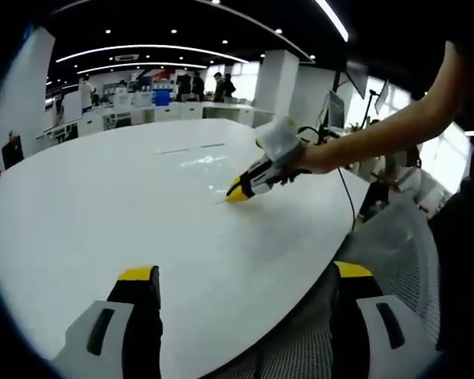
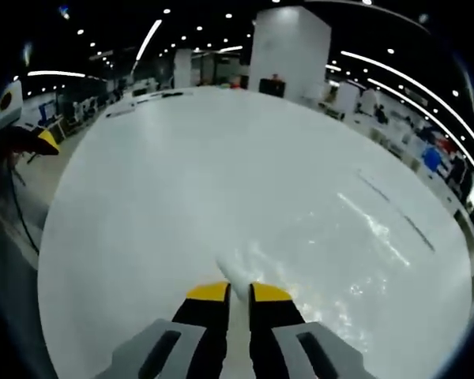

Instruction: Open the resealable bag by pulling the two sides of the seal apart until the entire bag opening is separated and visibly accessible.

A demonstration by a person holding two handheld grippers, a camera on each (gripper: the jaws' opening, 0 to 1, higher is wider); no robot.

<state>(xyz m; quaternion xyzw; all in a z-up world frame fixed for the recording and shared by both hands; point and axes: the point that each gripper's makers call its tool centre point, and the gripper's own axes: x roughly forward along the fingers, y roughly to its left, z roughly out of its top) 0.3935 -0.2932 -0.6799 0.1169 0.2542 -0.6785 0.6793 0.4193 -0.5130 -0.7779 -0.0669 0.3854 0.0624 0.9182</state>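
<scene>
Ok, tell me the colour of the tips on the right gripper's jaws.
Yellow, on black jaws. The right gripper shows them best in the right gripper view, closed on the clear bag.

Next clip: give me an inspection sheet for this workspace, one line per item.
Surface: large white table, glossy, bare apart from the bag.
Job's things: clear resealable bag lying flat, hard to make out; whether the seal is open cannot be told.
Clutter: nothing seen.
Grippers: right tool nearly shut on the bag's corner edge; left tool open, hanging over the near table edge, holding nothing.
Cables: a dark cable dropping past the table's far edge.
Surroundings: open office with desks, white pillar, ceiling light strips, mesh chair, people far off.
</scene>
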